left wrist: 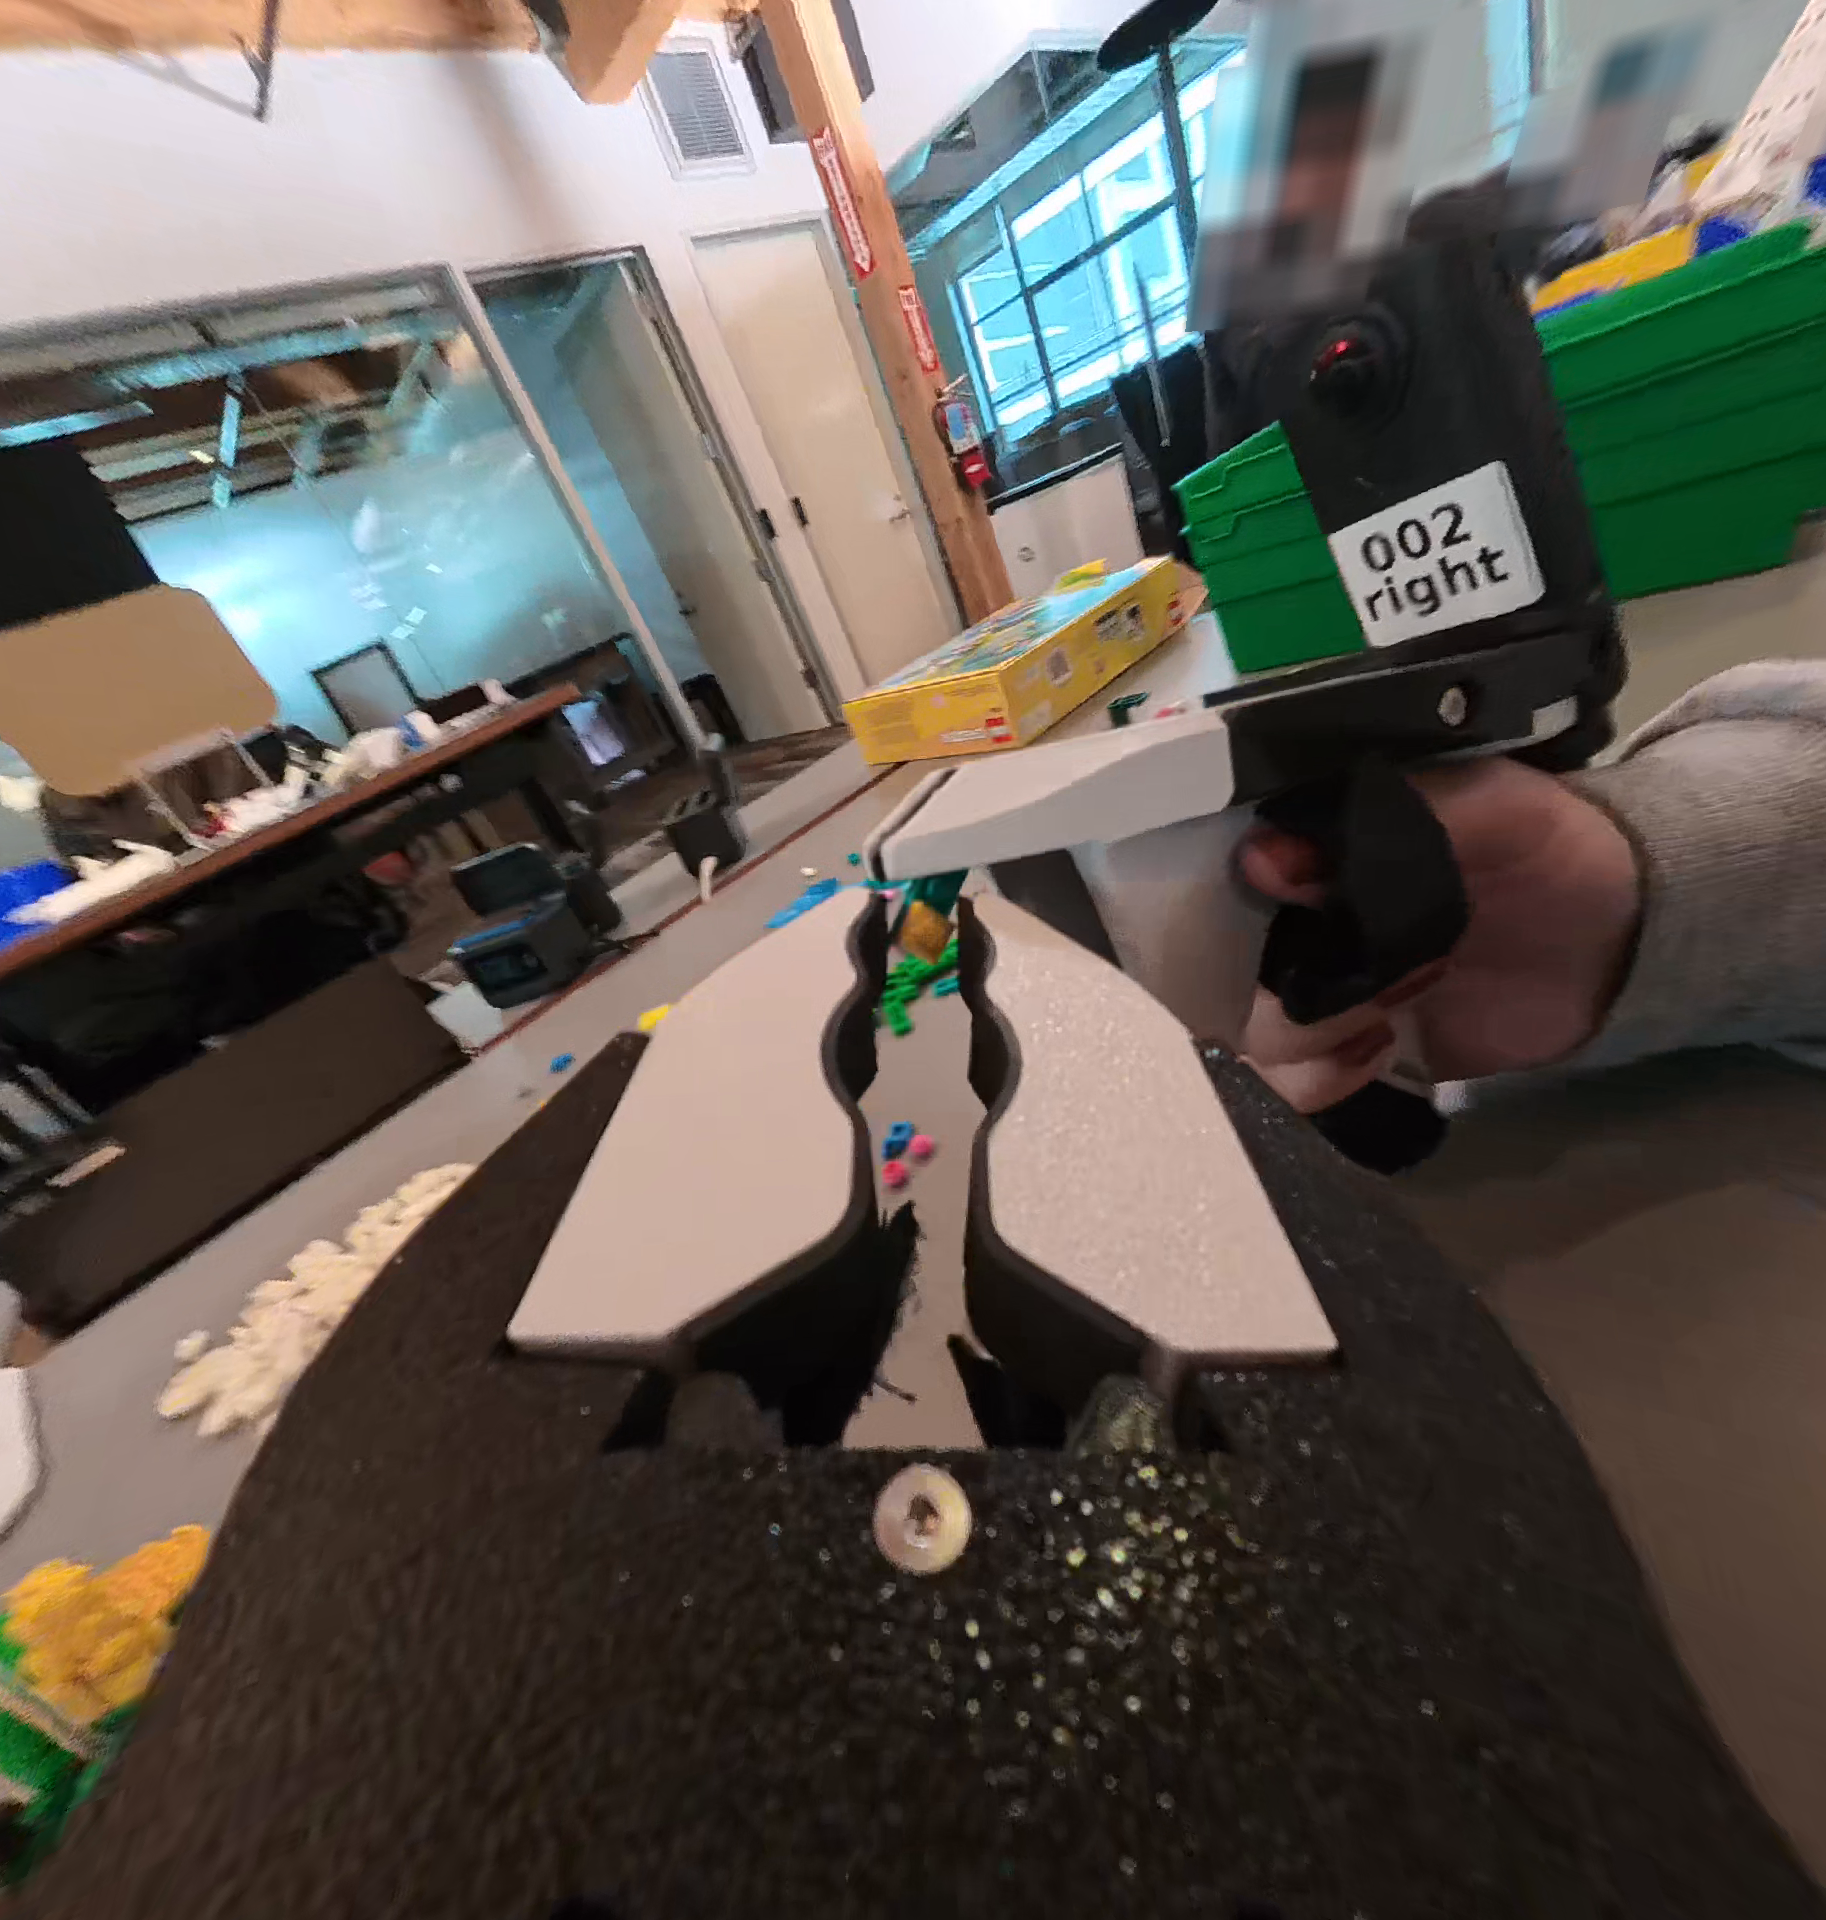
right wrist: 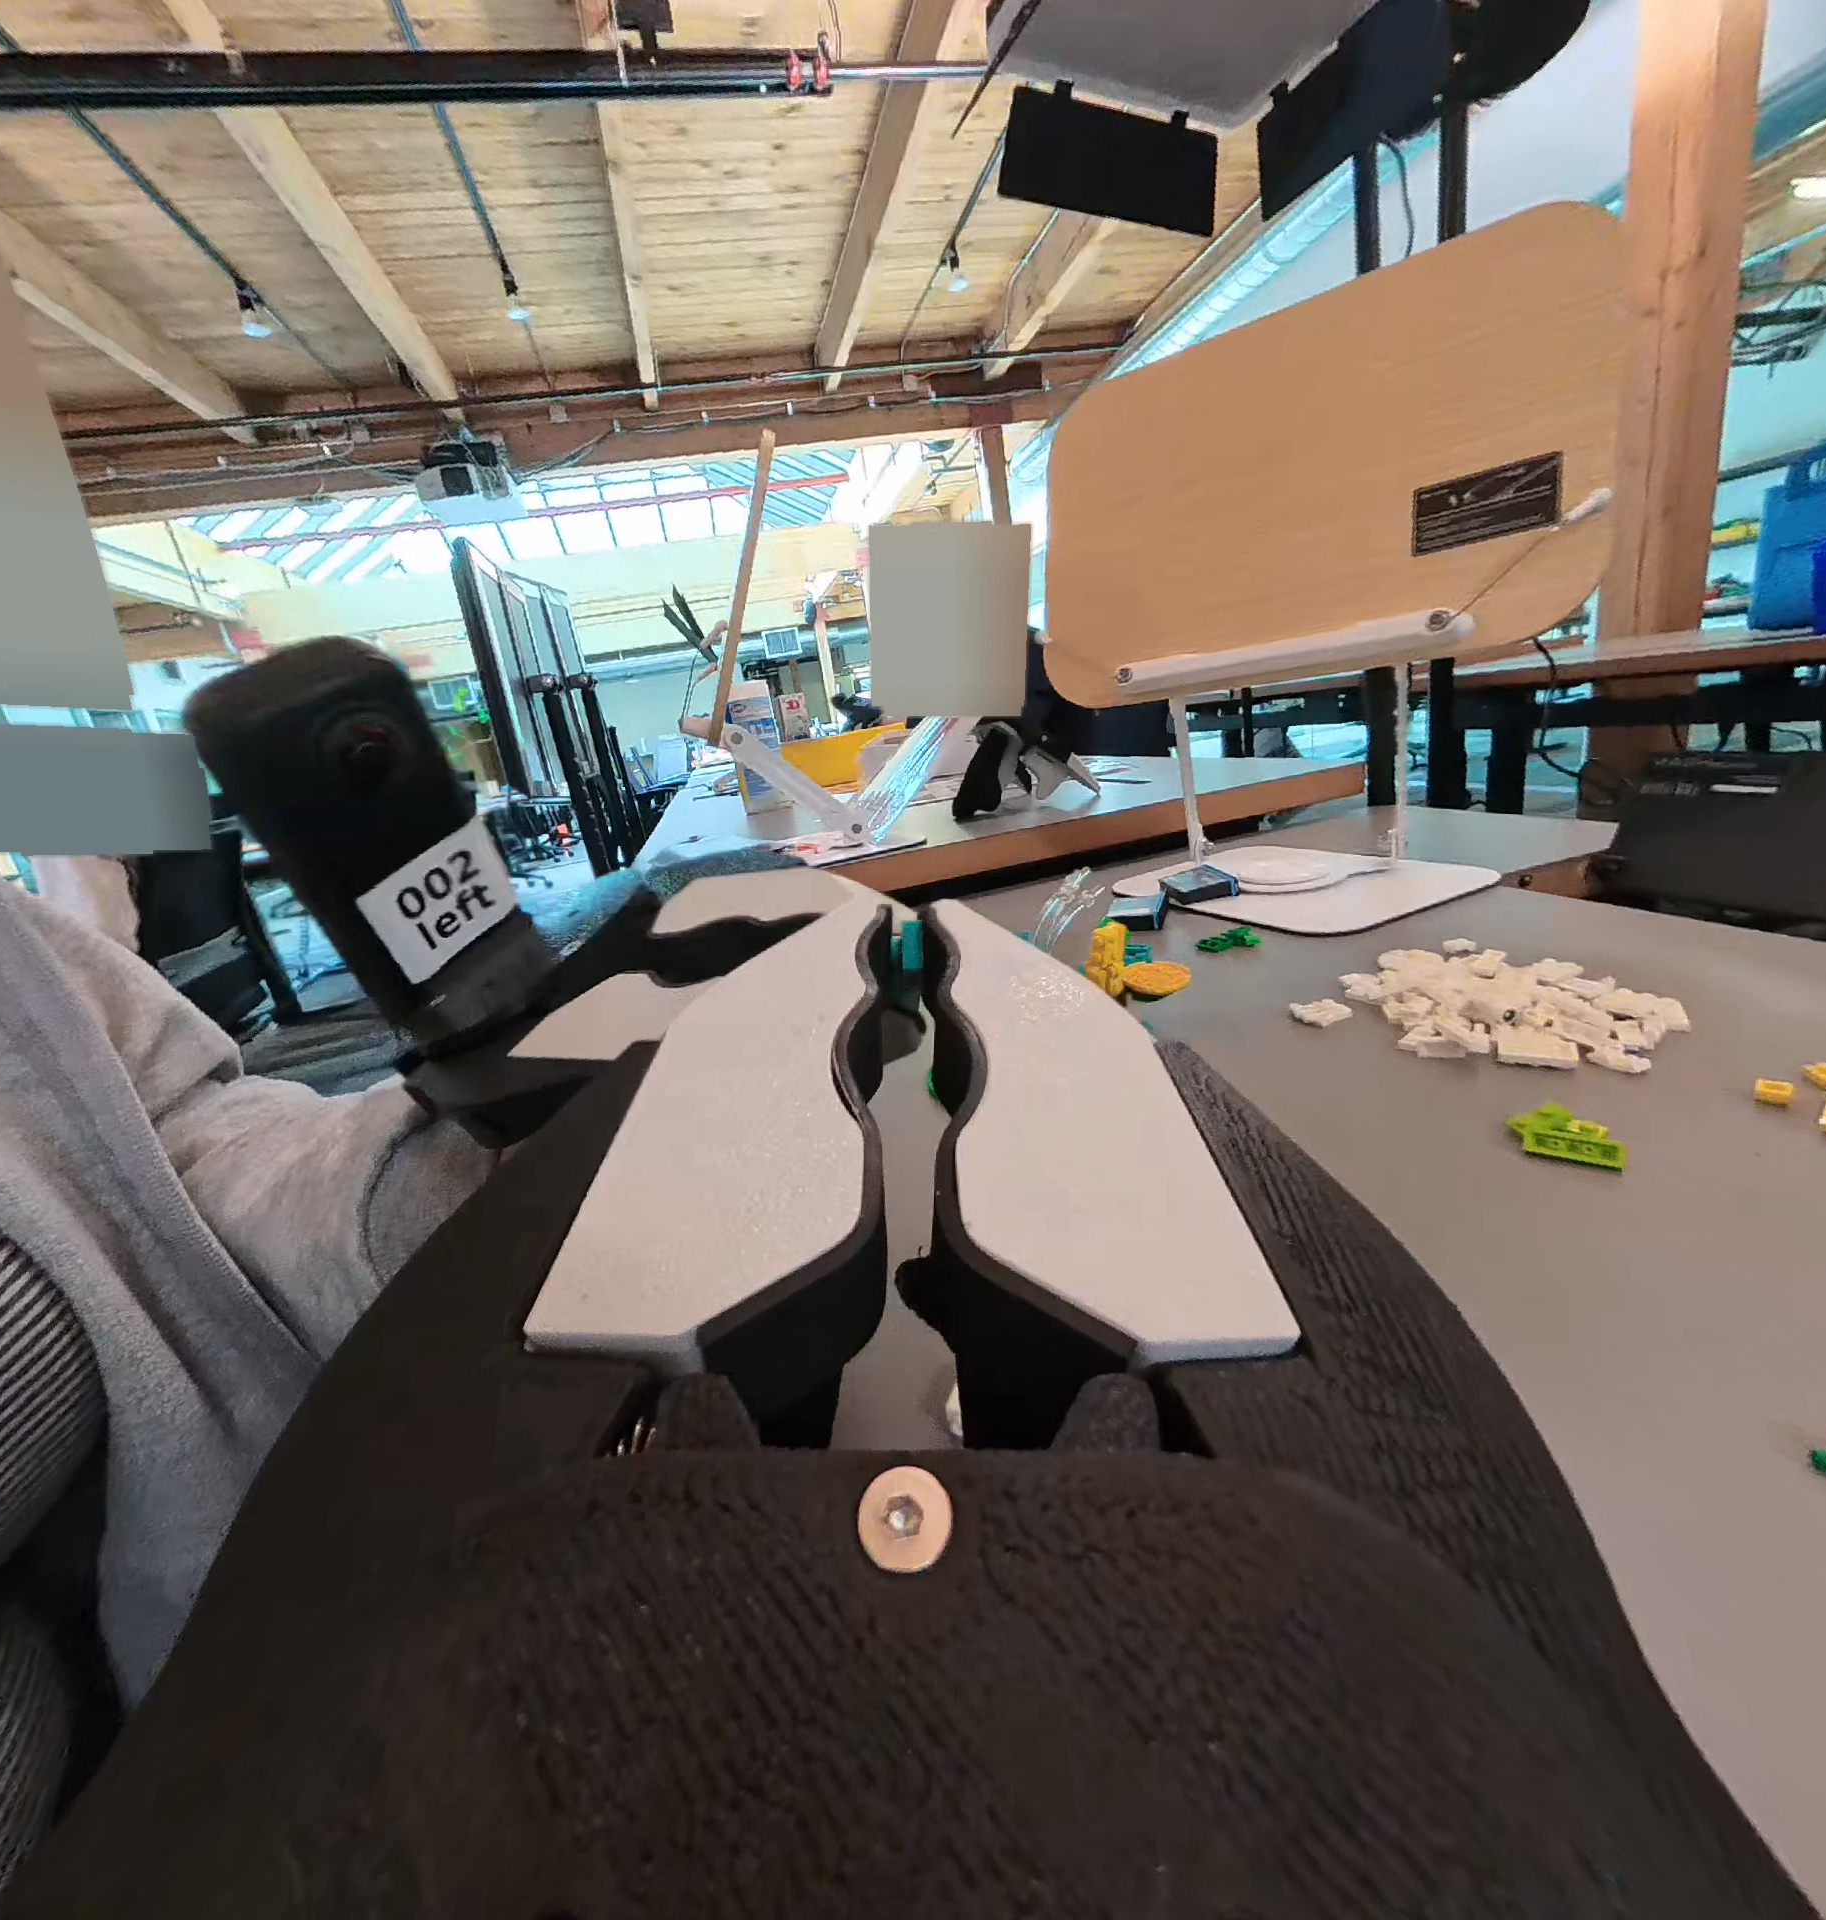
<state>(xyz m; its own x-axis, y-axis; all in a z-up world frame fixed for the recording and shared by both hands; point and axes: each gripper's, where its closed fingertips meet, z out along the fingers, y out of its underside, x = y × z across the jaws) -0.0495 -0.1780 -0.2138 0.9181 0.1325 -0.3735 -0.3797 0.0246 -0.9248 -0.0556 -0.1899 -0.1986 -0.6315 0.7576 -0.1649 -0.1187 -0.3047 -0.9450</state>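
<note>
My right gripper (right wrist: 907, 940) is shut on a small teal brick piece (right wrist: 907, 961) held upright at its fingertips, above the grey table (right wrist: 1460, 1299). In the left wrist view the right gripper (left wrist: 881, 854) comes in from the right, a hand on its handle, with the teal piece (left wrist: 938, 888) and a gold-yellow part (left wrist: 928, 932) hanging below its tips. My left gripper (left wrist: 919, 920) is open, its tips on either side of that gold part with small gaps. The left gripper (right wrist: 784, 940) shows at the left of the right wrist view, pointing at the teal piece.
Loose green bricks (left wrist: 909, 997) and small blue and pink bits (left wrist: 904, 1148) lie under the grippers. A pile of white bricks (right wrist: 1501, 1008), yellow pieces (right wrist: 1127, 966), a wooden board on a white stand (right wrist: 1324, 520), a yellow box (left wrist: 1013, 665) and green bins (left wrist: 1709, 436) surround them. The tips of both grippers are at nearly the same place.
</note>
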